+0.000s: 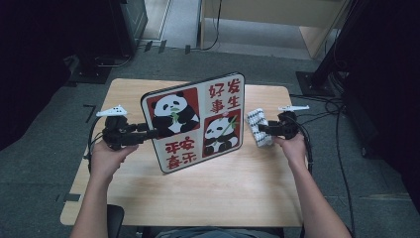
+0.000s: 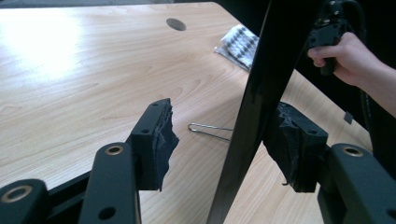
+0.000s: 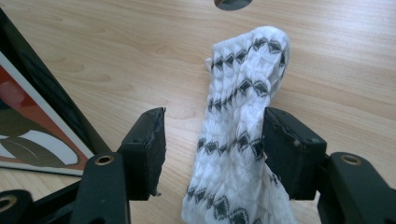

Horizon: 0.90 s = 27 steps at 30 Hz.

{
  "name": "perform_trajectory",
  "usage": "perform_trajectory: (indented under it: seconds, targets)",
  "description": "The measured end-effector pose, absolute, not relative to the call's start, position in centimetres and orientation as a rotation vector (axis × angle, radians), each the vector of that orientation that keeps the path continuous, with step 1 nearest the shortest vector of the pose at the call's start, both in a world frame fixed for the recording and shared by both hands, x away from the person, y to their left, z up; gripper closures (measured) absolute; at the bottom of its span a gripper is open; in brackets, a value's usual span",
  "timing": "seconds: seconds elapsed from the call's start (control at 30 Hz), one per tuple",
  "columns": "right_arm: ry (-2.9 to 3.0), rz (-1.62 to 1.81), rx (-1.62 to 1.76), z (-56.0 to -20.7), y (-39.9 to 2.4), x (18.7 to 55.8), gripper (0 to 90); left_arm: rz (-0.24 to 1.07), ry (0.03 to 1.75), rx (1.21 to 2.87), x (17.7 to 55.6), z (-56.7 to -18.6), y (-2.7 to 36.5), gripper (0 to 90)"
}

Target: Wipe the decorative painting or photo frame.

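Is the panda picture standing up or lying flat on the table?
Standing: the panda picture rests on its lower edge on the table.

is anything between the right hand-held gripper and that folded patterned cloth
Nothing visible. The right hand-held gripper already has the folded patterned cloth between its open jaws on the table; one pad sits against the cloth, the other stands clear. The panda picture board stands off to the side, at the left hand-held gripper.

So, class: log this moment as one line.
left tongs: open around panda picture frame edge | right tongs: open astride patterned cloth | frame: standing on table
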State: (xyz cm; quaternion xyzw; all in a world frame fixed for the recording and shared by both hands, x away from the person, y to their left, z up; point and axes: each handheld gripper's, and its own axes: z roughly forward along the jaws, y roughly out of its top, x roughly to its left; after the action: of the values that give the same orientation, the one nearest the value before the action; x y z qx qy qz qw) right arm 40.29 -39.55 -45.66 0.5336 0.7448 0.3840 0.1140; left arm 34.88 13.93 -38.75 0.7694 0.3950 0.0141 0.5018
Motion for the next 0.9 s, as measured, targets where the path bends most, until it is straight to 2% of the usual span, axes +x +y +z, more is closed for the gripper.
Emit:
perform_trajectory:
  seconds: [0.47, 0.9]
  targets:
    - [2.210, 1.097, 1.558, -45.7, -39.0, 39.0, 41.2, 0.078, 0.936, 1.880, 35.9, -39.3, 13.9, 39.8]
    - [2.214, 1.100, 1.562, -45.7, -39.1, 38.3, 40.8, 0.067, 0.962, 1.867, 36.9, -40.1, 14.1, 37.5]
